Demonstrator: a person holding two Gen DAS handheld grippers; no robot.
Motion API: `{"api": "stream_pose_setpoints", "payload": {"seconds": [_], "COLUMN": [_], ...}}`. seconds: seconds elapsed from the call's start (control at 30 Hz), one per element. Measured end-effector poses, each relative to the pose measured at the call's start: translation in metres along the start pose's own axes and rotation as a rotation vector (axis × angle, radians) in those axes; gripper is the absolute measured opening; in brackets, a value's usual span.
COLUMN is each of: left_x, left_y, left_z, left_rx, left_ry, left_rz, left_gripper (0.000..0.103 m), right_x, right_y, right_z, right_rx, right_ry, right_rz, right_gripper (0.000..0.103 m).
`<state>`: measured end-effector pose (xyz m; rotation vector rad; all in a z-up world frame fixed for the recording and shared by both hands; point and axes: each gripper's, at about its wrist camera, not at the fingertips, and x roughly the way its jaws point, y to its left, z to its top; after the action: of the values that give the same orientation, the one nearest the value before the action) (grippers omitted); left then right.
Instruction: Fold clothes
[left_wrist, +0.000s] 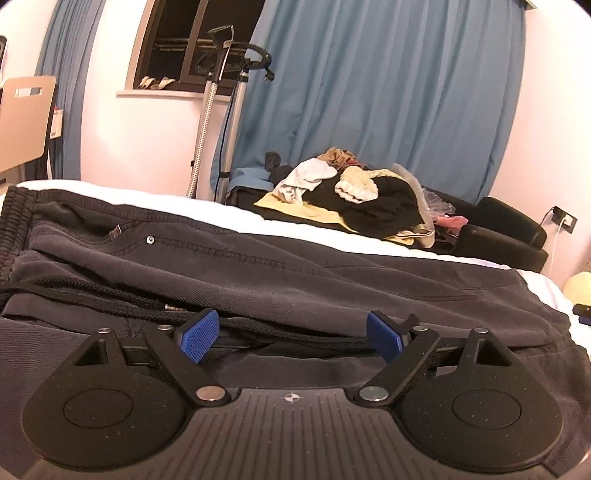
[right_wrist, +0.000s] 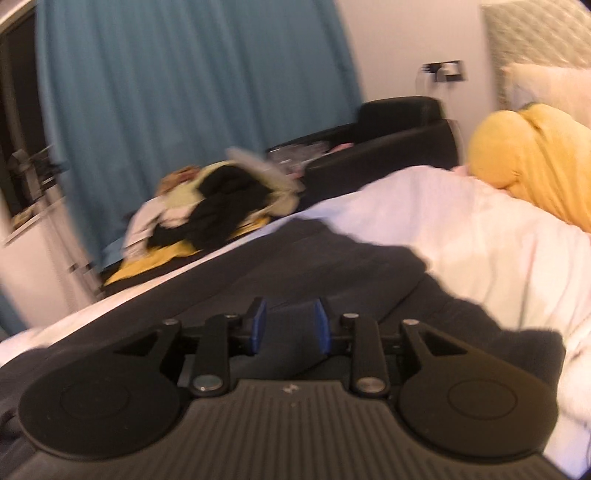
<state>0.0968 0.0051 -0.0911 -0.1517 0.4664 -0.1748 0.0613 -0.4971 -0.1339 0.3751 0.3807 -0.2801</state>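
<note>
A pair of dark grey trousers (left_wrist: 280, 280) lies across the white bed (left_wrist: 110, 192), waistband and drawstring at the left. My left gripper (left_wrist: 291, 336) is open, its blue pads low over the trousers near the black drawstring (left_wrist: 110, 299), holding nothing. In the right wrist view the same trousers (right_wrist: 332, 258) spread over the bed (right_wrist: 461, 229). My right gripper (right_wrist: 290, 326) is over them with a narrow gap between its pads; dark cloth shows in the gap, and the blur hides whether it is pinched.
A pile of mixed clothes (left_wrist: 354, 192) lies on a black sofa (left_wrist: 498, 229) past the bed, before blue curtains (left_wrist: 369, 92). A garment steamer stand (left_wrist: 229, 110) stands by the window. A yellow bundle (right_wrist: 528, 162) lies at the bed's head, right.
</note>
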Motion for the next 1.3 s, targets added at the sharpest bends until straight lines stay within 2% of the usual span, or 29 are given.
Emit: {"api": "stream_pose_setpoints", "payload": {"seconds": [0.1,0.2,0.27,0.4,0.53,0.67,0.8,0.93,1.0,1.03,1.13,1.2,1.3], "left_x": [-0.012,-0.024,-0.032,-0.053,-0.080,-0.111,-0.146,-0.168,-0.167,-0.162,-0.147,-0.134,-0.116], "left_y": [-0.006,-0.010,-0.009,0.004,0.029,0.078,0.144,0.214,0.234,0.238,0.249,0.257,0.268], "left_z": [-0.002,-0.004,-0.005,-0.009,-0.007,0.007,0.012,-0.015,-0.032,-0.038,-0.055,-0.058,-0.056], "left_rx": [0.033,0.048,0.044,-0.023,-0.120,-0.343,-0.639,-1.029,-1.156,-1.189,-1.283,-1.315,-1.318], "left_ry": [-0.009,-0.013,-0.005,0.042,0.077,0.101,0.079,0.049,0.044,0.058,0.099,0.106,0.110], "left_rz": [-0.003,0.003,0.020,0.099,0.160,0.180,0.181,0.156,0.138,0.135,0.131,0.176,0.231], "left_gripper": [0.089,0.089,0.089,0.089,0.089,0.093,0.094,0.095,0.095,0.095,0.093,0.092,0.084], "right_x": [-0.023,-0.044,-0.053,-0.063,-0.067,-0.069,-0.074,-0.068,-0.066,-0.064,-0.061,-0.058,-0.052], "right_y": [0.032,0.064,0.078,0.104,0.136,0.146,0.135,0.121,0.117,0.115,0.109,0.105,0.101], "right_z": [-0.001,-0.006,-0.016,-0.044,-0.071,-0.078,-0.070,-0.062,-0.061,-0.061,-0.062,-0.064,-0.065], "right_rx": [-0.044,-0.101,-0.089,-0.069,-0.205,-0.232,-0.166,-0.063,-0.028,-0.012,0.045,0.071,0.096], "right_ry": [0.049,0.057,0.087,0.169,0.221,0.243,0.248,0.278,0.293,0.301,0.332,0.344,0.350], "right_rz": [0.092,0.181,0.229,0.314,0.370,0.415,0.443,0.472,0.473,0.474,0.479,0.472,0.439], "right_gripper": [0.033,0.044,0.044,0.044,0.044,0.045,0.061,0.064,0.069,0.074,0.076,0.078,0.082]}}
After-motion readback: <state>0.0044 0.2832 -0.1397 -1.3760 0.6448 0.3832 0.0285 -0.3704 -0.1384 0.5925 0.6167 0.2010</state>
